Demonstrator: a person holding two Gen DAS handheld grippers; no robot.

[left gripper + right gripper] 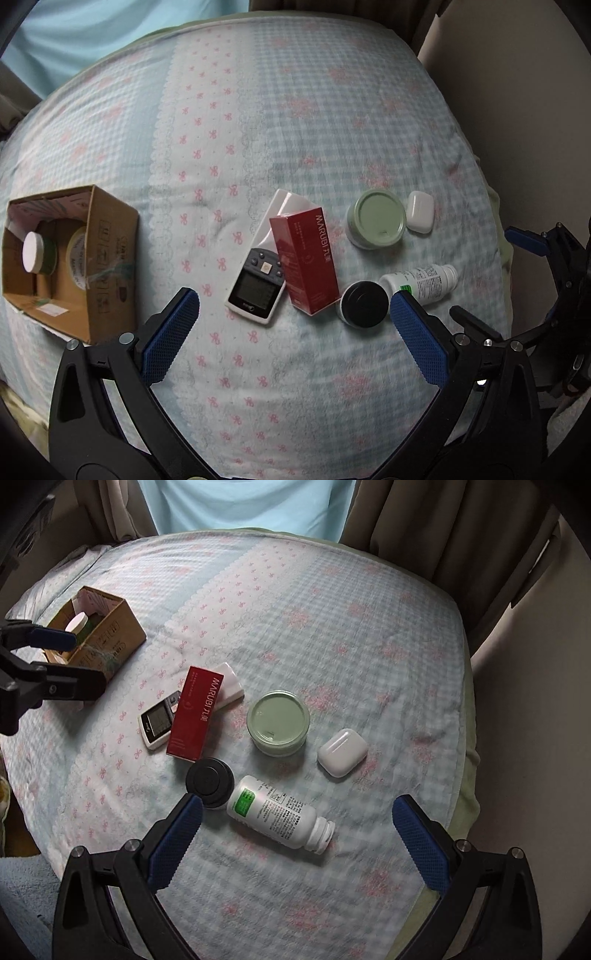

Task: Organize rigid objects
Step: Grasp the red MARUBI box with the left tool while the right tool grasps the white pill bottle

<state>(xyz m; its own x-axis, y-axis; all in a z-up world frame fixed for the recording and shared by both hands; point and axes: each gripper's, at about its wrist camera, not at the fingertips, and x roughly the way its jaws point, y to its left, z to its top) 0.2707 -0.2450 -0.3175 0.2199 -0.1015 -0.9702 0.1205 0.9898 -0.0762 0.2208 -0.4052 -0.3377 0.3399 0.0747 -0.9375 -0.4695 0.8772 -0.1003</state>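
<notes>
- Your left gripper [291, 306] hangs over the bedspread [295, 110] with its 2 blue-padded fingers [170, 336] spread wide and nothing between them.
- Your right gripper [297, 812] is spread just as wide and is also empty; the white pill bottle [279, 816] lies on the cloth in the gap ahead of it, touched by neither pad.
- That bottle lies on its side. In the right wrist view its long axis runs from upper left to lower right, with the capped neck toward the lower right and its base toward the black-lidded jar [209, 781], which it touches or nearly touches.
- The red MARUBI box [308, 260] lies flat, with 1 end just beside the black-lidded jar. In the left wrist view its long axis runs from the far end down toward you, leaning slightly right.
- The grey remote [256, 286] lies against the red box's left side, screen up and display end toward you, on top of a white flat box [286, 206] that sticks out beyond it.
- The green-lidded jar [376, 218] stands upright to the right of the red box, and the white earbud case [421, 211] lies just beside it.
- The cardboard box [107, 258] sits well apart at the left, open side up, with 1 white-capped jar [33, 253] inside it.
</notes>
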